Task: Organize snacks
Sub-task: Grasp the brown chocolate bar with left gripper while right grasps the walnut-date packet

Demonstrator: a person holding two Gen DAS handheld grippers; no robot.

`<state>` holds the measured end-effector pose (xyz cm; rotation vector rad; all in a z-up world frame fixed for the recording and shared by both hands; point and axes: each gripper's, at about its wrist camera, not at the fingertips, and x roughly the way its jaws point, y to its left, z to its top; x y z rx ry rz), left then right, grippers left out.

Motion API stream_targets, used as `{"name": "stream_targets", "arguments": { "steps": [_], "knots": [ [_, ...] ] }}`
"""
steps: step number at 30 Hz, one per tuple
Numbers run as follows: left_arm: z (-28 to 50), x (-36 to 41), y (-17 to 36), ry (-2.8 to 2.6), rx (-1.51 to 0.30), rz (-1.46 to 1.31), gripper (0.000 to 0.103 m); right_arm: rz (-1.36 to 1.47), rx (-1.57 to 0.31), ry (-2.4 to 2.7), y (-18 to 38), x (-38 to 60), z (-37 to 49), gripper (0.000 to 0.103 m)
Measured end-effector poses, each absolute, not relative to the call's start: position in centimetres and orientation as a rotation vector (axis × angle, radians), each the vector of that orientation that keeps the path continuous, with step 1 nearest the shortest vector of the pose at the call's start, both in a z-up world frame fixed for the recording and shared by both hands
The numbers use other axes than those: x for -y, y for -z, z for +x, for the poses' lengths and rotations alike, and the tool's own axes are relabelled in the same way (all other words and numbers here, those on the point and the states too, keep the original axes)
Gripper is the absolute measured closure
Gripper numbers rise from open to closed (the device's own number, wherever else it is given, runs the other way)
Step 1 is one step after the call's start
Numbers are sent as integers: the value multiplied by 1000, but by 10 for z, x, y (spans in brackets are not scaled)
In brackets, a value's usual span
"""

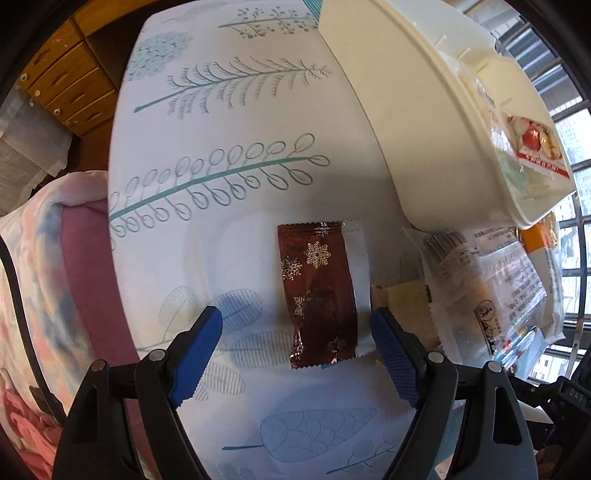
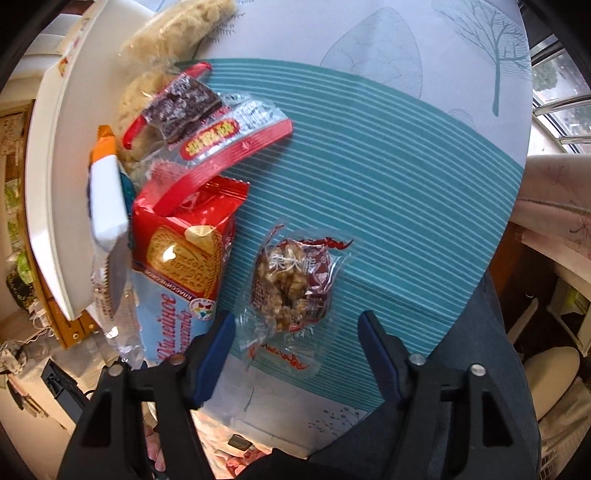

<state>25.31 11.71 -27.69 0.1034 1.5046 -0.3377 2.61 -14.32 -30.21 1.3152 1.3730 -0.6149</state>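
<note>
A brown foil snack wrapper point(image 1: 319, 291) printed with snowflakes lies flat on the leaf-patterned tablecloth point(image 1: 229, 122). My left gripper point(image 1: 297, 325) points down over it, open, with the wrapper's lower half between the blue fingers point(image 1: 197, 347) and no pad touching it. In the right wrist view a clear packet of walnut candy point(image 2: 291, 284) rests on the teal striped patch of the cloth point(image 2: 388, 177). My right gripper point(image 2: 297, 325) is open around the packet's near end, its pads clear of the packet.
A white plastic bin point(image 1: 424, 122) holding snacks point(image 1: 535, 144) stands to the right of the wrapper, with clear printed packets point(image 1: 495, 280) below it. Beside the bin point(image 2: 55, 177) lie a red biscuit pack point(image 2: 184, 243), a red-edged packet point(image 2: 229, 136) and pale puffed cakes point(image 2: 177, 33). The table edge runs along the right.
</note>
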Motion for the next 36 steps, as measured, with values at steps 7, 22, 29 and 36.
{"name": "stream_targets", "arguments": {
  "steps": [7, 22, 29, 36],
  "knots": [
    [255, -109, 282, 344, -1487, 129, 21, 1312, -1366, 644, 303, 154, 31, 53],
    [255, -98, 280, 363, -1457, 185, 61, 1277, -1375, 649, 281, 131, 31, 63],
    [243, -115, 270, 368, -1459, 148, 64, 1286, -1370, 628, 260, 118, 30, 64],
    [230, -126, 250, 369, -1448, 121, 64, 1310, -1374, 533, 236, 110, 37, 64]
  ]
}}
